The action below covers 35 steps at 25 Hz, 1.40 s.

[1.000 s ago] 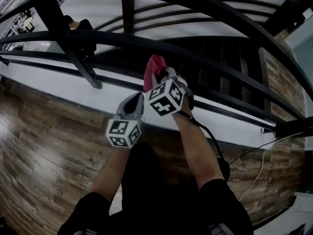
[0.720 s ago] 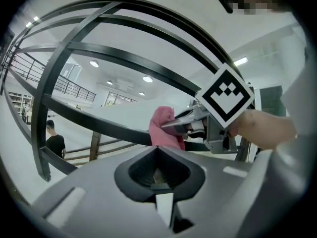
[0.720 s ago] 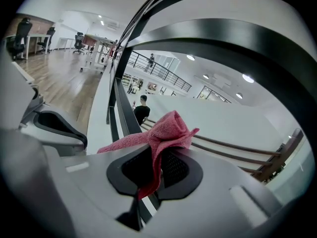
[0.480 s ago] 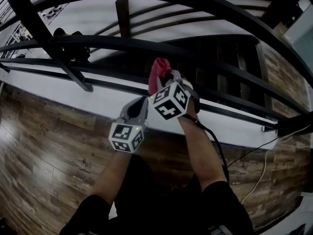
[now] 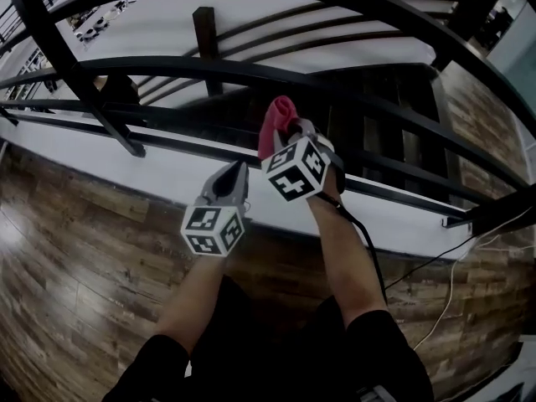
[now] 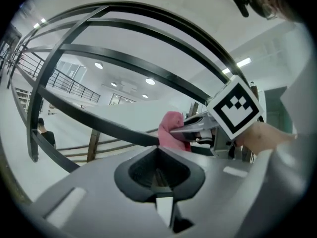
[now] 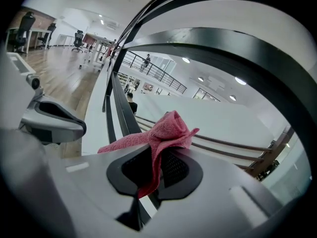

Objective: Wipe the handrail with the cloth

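Pink cloth (image 7: pixel 159 135) sits pinched between the closed jaws of the right gripper (image 5: pixel 289 132), raised close to the black handrail (image 5: pixel 167 67); whether cloth touches rail is unclear; the left gripper (image 5: pixel 236 172) hangs just beside and lower, jaws together on nothing, above the wooden floor (image 5: pixel 67 249).

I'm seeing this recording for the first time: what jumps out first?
The pink cloth, pinched in the right gripper, stands out at the centre against the black handrail bars. Just left of it, the left gripper hangs shut and empty above the wooden floor.
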Available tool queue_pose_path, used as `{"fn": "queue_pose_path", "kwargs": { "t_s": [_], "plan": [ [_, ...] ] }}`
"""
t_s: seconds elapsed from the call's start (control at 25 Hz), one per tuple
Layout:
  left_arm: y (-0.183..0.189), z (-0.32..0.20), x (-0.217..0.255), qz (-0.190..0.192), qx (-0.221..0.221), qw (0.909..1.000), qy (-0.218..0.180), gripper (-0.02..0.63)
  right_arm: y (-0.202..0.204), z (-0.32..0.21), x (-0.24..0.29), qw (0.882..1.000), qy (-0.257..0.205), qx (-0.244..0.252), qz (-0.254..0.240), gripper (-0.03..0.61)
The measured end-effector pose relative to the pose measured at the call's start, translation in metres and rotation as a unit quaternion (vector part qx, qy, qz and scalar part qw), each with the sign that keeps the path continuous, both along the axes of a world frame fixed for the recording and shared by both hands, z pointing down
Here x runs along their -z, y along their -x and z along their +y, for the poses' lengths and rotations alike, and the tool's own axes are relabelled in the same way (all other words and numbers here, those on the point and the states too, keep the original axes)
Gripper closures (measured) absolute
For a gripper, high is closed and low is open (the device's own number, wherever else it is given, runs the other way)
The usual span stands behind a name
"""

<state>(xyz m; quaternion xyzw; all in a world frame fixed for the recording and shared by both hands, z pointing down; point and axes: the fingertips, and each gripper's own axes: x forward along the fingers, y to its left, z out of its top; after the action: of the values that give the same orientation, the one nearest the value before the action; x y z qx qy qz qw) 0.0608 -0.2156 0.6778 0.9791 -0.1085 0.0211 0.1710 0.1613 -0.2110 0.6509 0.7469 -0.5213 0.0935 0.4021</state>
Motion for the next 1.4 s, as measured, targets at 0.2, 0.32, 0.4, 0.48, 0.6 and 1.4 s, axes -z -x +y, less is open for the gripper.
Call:
{"fn": "queue_pose_path", "kwargs": {
  "t_s": [0.2, 0.32, 0.4, 0.48, 0.6, 1.4],
  "plan": [
    [-0.014, 0.028, 0.017, 0.012, -0.015, 0.9985, -0.052, 0.614, -0.017, 0.029, 0.003, 1.000, -0.015, -0.011, 0.006, 0.538],
    [-0.023, 0.046, 0.023, 0.011, -0.026, 0.9974, -0.067, 0.614, -0.023, 0.043, 0.002, 1.000, -0.016, -0.010, 0.002, 0.538],
    [-0.028, 0.057, 0.026, 0.007, -0.027, 0.9973, -0.068, 0.614, -0.026, 0.052, 0.002, 1.000, -0.018, -0.008, 0.001, 0.538],
    [-0.029, 0.069, 0.027, 0.000, -0.026, 0.9971, -0.071, 0.614, -0.030, 0.063, 0.000, 1.000, -0.017, -0.003, -0.003, 0.538],
    [-0.031, 0.086, 0.028, -0.014, -0.017, 0.9961, -0.085, 0.614, -0.037, 0.079, -0.003, 1.000, -0.017, 0.011, -0.016, 0.538],
    [-0.051, 0.104, 0.060, -0.036, 0.039, 0.9924, -0.111, 0.614, -0.040, 0.115, -0.005, 0.997, -0.007, 0.064, -0.034, 0.538]
  ]
}}
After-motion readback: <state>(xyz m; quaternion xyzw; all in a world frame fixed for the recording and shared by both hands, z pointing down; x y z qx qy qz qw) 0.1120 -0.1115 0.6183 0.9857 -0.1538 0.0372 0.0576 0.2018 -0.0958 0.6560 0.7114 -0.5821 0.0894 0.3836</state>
